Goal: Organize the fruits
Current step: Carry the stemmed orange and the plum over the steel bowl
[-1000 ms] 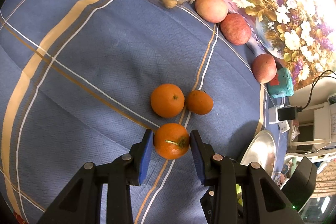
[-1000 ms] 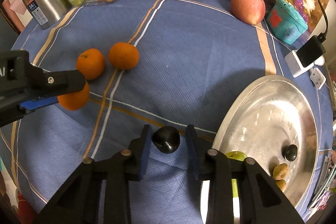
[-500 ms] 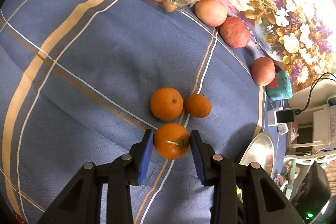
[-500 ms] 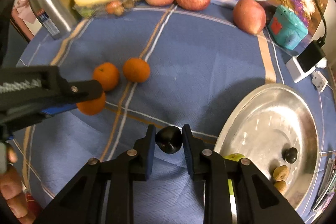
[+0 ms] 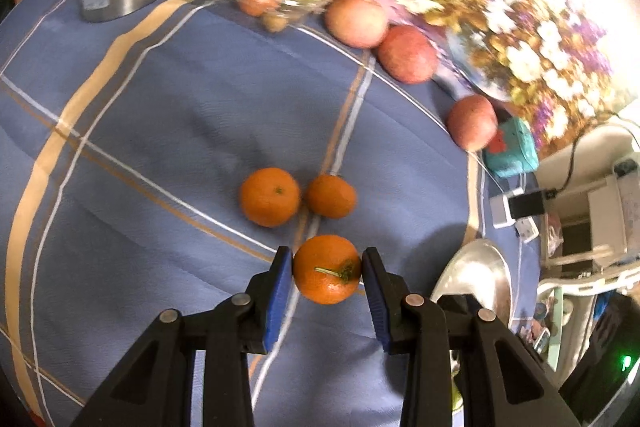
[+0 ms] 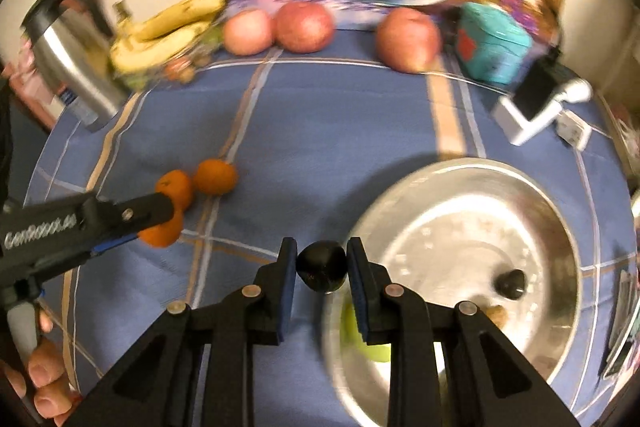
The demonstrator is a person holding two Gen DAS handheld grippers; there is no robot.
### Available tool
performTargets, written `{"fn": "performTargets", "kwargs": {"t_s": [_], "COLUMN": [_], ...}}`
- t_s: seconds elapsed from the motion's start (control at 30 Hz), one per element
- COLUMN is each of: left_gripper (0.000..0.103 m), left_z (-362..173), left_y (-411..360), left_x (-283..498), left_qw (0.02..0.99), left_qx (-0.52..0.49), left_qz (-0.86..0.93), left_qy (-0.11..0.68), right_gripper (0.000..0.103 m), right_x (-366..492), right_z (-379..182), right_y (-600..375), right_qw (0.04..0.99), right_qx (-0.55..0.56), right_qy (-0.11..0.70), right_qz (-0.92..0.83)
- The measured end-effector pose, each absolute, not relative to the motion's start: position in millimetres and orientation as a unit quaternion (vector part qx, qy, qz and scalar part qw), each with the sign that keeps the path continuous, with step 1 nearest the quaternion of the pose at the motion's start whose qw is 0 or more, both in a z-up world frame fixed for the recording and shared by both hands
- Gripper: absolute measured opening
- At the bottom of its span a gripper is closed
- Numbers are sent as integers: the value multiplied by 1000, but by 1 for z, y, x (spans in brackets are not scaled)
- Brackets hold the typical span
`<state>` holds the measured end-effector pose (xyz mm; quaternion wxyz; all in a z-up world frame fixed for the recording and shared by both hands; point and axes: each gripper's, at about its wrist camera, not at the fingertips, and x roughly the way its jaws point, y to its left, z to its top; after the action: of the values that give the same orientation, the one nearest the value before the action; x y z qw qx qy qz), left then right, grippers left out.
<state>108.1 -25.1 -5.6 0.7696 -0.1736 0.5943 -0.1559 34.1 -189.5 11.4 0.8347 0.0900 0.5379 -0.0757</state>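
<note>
Both grippers have risen from the blue tablecloth since a second ago. Left gripper is clamped on an orange, held above the cloth near two other oranges. Right gripper, pads pressed on a dark round fruit, holds it at the rim of the silver bowl. That bowl contains another dark fruit, a green fruit and something small and brown. Bananas lie over a clear tray at the far edge, with three apples beside it.
</note>
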Motion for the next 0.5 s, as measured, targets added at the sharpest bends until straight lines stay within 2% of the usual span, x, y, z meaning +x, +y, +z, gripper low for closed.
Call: {"fn": "performTargets", "kwargs": {"t_s": [0.5], "left_gripper": [38], "left_z": [10], "left_y": [-126], "left_x": [70], "left_qw": [768], "left_qx": [-61], "left_qz": [-271], "left_qy": [577], "right_gripper": [26], "right_x": [-8], "right_z": [11], "right_y": [-294], "right_qw": [811], "right_qx": [179], "right_qy": [520], "right_qz": [-199]}}
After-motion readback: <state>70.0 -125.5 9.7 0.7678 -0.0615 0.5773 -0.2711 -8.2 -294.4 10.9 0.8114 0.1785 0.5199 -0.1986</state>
